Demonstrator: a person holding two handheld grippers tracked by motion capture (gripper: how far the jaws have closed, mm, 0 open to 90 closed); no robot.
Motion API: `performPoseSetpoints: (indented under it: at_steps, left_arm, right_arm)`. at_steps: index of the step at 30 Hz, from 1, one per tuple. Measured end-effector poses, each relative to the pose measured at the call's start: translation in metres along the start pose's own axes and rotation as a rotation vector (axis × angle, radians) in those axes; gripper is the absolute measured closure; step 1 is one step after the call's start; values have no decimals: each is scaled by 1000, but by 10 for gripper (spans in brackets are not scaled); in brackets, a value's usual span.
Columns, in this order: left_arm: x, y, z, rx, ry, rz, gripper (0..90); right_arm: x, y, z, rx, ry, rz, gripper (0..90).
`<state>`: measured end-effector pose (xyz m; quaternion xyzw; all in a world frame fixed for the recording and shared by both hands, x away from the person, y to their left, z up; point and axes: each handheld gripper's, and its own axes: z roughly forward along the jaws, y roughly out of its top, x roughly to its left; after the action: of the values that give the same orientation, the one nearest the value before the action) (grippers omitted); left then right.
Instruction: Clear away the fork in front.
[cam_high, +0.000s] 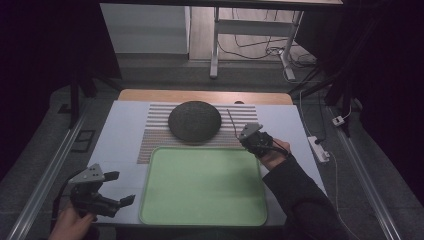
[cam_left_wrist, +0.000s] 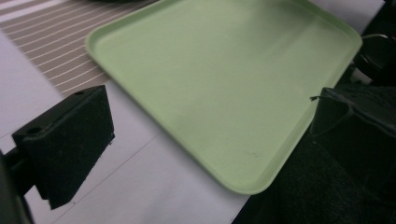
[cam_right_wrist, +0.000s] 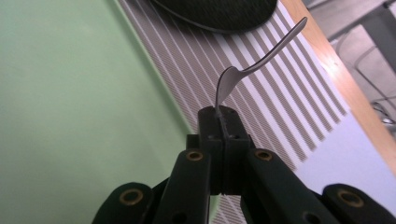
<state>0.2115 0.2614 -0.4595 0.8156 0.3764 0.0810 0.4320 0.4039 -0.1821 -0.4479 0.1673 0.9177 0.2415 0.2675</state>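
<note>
Left to right, we see the left gripper (cam_high: 122, 188) at the near-left corner of the table (cam_high: 120, 125), held by a hand (cam_high: 70, 225), just off the left edge of the green tray (cam_high: 202, 185). Its jaws are spread wide with nothing between them; in the left gripper view one jaw stands at the left over the white table (cam_left_wrist: 140, 186), the other is dark at the right edge and hard to make out. The tray (cam_left_wrist: 224, 88) lies bare between them, its far-right corner cut off by dark shapes.

Centre: a dark round plate (cam_high: 194, 121) sits on the striped mat (cam_high: 155, 130) behind the tray, touching or just overlapping its far rim; we cannot tell which.

Right: the right gripper (cam_high: 246, 135), at the tray's far-right corner, is clamped on a spoon (cam_right_wrist: 252, 65). In the right gripper view the jaws are pressed together on the bowl end, its tip hidden between them. The handle rises away over the mat (cam_right_wrist: 261, 107), towards the plate (cam_right_wrist: 219, 14), which is cut off at the top. Tray (cam_right_wrist: 70, 116) is left of the jaws. In the high view the spoon (cam_high: 232, 121) is only a thin dark line beside the plate. The hand (cam_high: 275, 152) and sleeve (cam_high: 300, 200) cover the tray's right edge.
</note>
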Motion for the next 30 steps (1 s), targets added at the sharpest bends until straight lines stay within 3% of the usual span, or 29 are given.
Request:
performPoseSetpoints:
  at_steps: [4, 7, 10, 11, 17, 21, 24, 30]
  left_arm:
    - [0, 8, 8, 16, -25, 29, 0]
    - [4, 15, 13, 25, -67, 47, 0]
    - [6, 21, 19, 27, -70, 62, 0]
    - [6, 23, 21, 28, -72, 68, 0]
    - [7, 35, 32, 62, -70, 134, 0]
    - [8, 43, 36, 61, -77, 133, 0]
    - [8, 50, 41, 72, -78, 157, 0]
    - [9, 62, 55, 94, -101, 190, 0]
  right_arm:
    - [3, 1, -9, -58, 64, 34, 899]
    - [6, 1, -14, -92, 104, 61, 899]
    - [12, 2, -21, -140, 164, 93, 899]
    - [12, 2, -21, -140, 164, 93, 899]
    - [20, 2, -31, -200, 260, 117, 899]
    - [28, 2, -37, -223, 313, 117, 899]
    - [38, 3, -42, -242, 364, 99, 899]
    - [50, 4, -47, -253, 407, 64, 899]
